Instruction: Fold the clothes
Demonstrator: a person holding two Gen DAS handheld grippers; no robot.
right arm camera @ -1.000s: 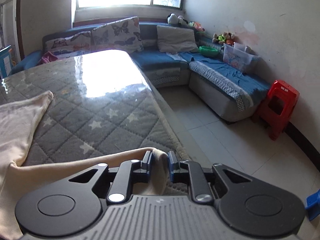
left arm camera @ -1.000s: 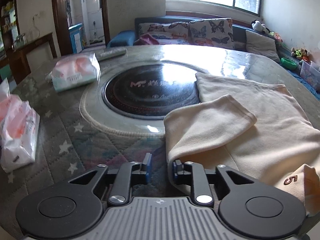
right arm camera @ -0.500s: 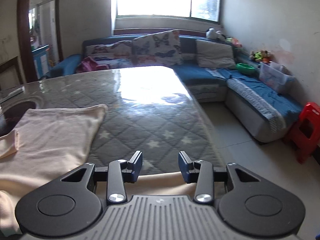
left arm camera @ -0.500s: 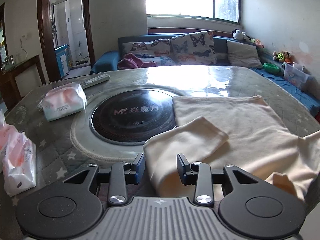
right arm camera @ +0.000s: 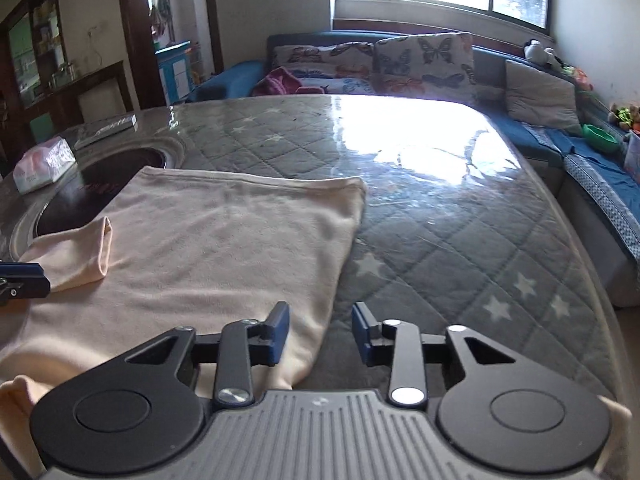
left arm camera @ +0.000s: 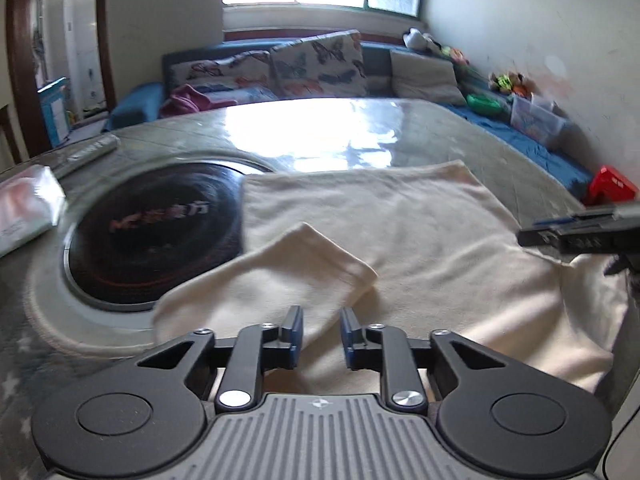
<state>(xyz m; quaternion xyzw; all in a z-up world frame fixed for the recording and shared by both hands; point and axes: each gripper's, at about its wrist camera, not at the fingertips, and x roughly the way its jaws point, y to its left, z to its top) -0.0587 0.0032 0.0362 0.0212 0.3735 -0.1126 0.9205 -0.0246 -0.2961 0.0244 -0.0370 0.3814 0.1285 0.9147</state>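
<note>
Cream shirt [left arm camera: 420, 232] lay flat on the worktop [right arm camera: 460, 208], covering its near half. One sleeve [left arm camera: 280, 276] was folded in over the body, cuff pointing to 1 o'clock in the left view.

Left gripper [left arm camera: 320, 330] sat over the near edge of the sleeve at 6 o'clock. Jaws were closing but apart. Cloth showed in the gap and below it; pads weren't pressing it.

Right gripper [right arm camera: 320, 330] was at the shirt's side edge, at 6 o'clock in the right view. Jaws were closing, gap clearly visible. Left finger [right arm camera: 276, 334] was over cloth, right finger over bare quilted cover. Nothing was pinched.

Each gripper showed at the other view's edge: right one at 3 o'clock [left arm camera: 576, 236], left one at 9 o'clock [right arm camera: 22, 282].

Hob [left arm camera: 156, 232] was set into the worktop at 10 o'clock, the shirt's far corner overlapping its rim. Tissue pack [right arm camera: 42, 164] and remote [right arm camera: 108, 126] lay beyond it.
</note>
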